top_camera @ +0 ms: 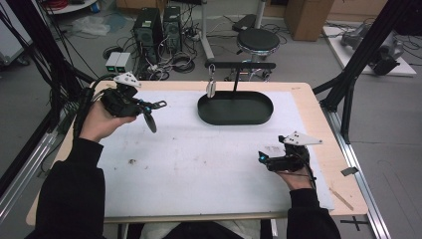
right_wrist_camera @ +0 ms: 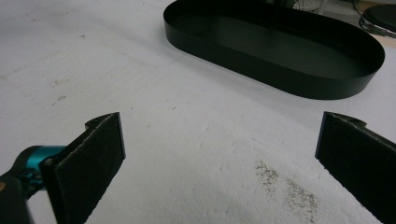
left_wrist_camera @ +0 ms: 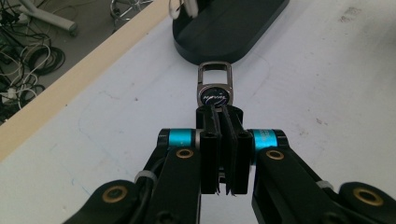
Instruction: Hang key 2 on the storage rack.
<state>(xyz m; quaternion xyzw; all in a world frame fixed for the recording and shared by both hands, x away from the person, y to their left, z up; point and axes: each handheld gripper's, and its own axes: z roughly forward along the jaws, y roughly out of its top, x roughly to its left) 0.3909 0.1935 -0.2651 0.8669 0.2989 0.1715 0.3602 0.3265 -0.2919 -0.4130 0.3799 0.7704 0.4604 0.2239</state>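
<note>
**Item 1. Keychain (left_wrist_camera: 214,88).** A metal clip loop with a dark round fob beneath it. It is pinched by the fob end in the left gripper (left_wrist_camera: 219,114), and the loop sticks out past the fingertips. Its long axis runs straight on from the jaws, pointing at the near wall of the black oval tray (left_wrist_camera: 224,46). It is carried over the white mat (top_camera: 199,164), apart from the tray.

**Item 2. Left gripper (top_camera: 149,110).** Held above the far left of the mat, to the left of the tray. The jaws are drawn narrow and clamp the fob.

**Item 3. Right gripper (top_camera: 263,158).** Held low over the near right of the mat. Its 2 pads (right_wrist_camera: 91,158) are spread wide with nothing between them. The tray (right_wrist_camera: 280,79) lies ahead of it, well apart.

**Item 4. Stand.** A post (top_camera: 235,82) rises from the tray (top_camera: 235,119) and carries a crossbar (top_camera: 241,64). 1 other keychain (top_camera: 211,85) already hangs from the bar's left end.

**Note on the coming move.** The work appears to be hanging item 1 on the bar. The bar lies to the right of the held loop and, by the look of it, higher. The loop's open end already leads that way. The left gripper is the nearer of the 2 and has the piece, so I judge the carry falls to it. Whether the clip's gate faces the bar cannot be told.
</note>
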